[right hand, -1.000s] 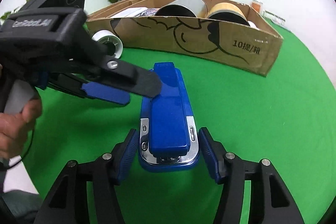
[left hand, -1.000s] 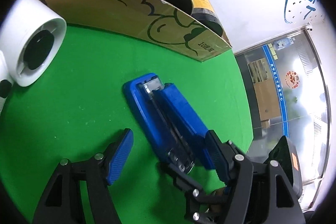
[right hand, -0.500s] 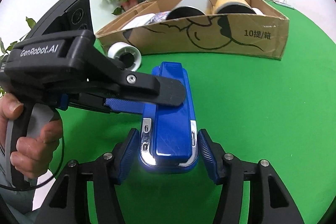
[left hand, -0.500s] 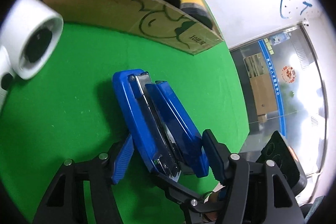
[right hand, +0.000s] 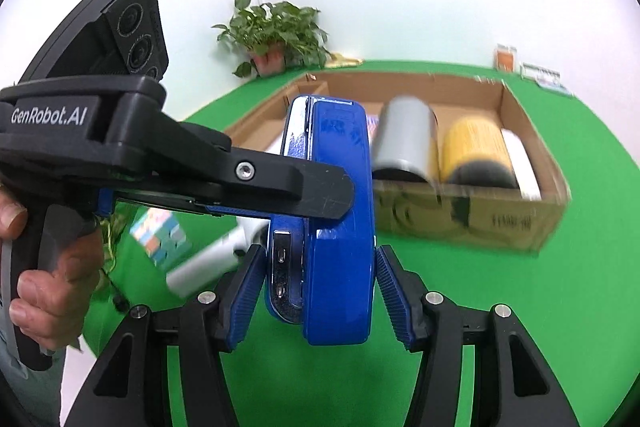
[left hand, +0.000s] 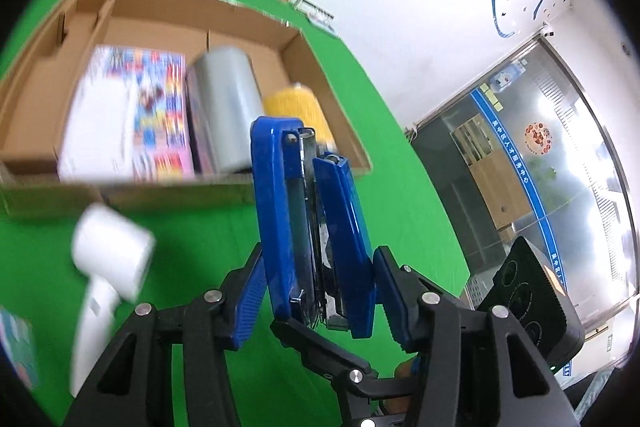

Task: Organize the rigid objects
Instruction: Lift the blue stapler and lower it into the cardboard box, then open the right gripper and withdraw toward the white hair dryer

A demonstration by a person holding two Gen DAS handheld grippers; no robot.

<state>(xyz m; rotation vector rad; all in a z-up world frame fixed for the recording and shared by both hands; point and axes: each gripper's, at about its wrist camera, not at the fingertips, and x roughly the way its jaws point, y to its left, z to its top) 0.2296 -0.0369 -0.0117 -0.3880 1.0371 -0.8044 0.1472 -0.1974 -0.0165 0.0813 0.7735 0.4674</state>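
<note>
Left wrist view is showing the blue stapler [left hand: 310, 223] standing on edge at frame centre, lifted clear of the green table [left hand: 404, 195]. The left gripper [left hand: 316, 299], whose jaws have just been closing, is clamping its sides. In the right wrist view, the right gripper [right hand: 318, 293] is pinching the stapler's near end. Behind, the cardboard box [right hand: 532, 131] is holding rolls.
</note>
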